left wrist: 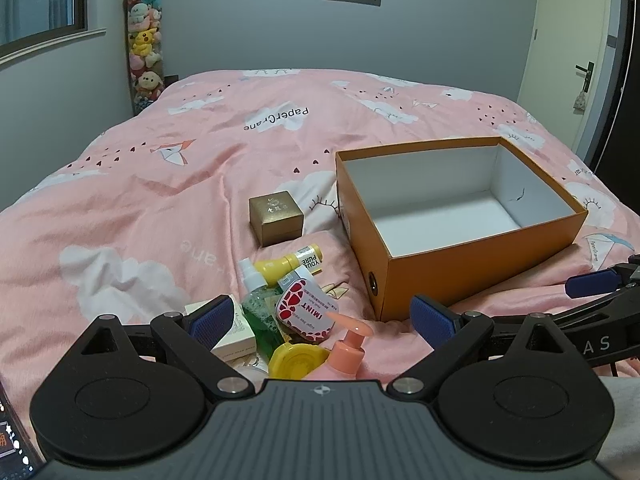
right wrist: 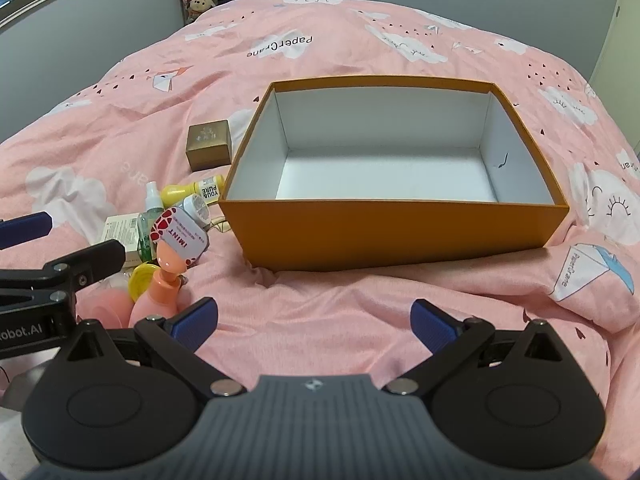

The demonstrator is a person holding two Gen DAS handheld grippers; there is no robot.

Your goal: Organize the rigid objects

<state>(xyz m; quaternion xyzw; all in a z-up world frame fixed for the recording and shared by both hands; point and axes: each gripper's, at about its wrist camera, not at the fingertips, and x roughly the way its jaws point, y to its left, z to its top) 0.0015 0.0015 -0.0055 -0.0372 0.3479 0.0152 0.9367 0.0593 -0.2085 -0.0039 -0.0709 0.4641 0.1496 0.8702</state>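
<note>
One open orange cardboard box, white inside, nothing in it yet, sits on the pink quilted bed toward its right side; clutter pile just left of the box's near-left corner.

Both grippers unloaded: left gripper w/ fingers spread over the pile, right gripper w/ fingers apart over bare quilt in front of the box. Best first pick, I'd say: red-and-white IMINT tin on top, squeeze its flat sides, lift straight so bottles don't roll. Count: 1 tin, 1 gold cube box apart from the pile, 1 yellow bottle, 1 green spray bottle, 1 peach pump bottle, 1 yellow lid, 1 white carton; others hidden.
</note>
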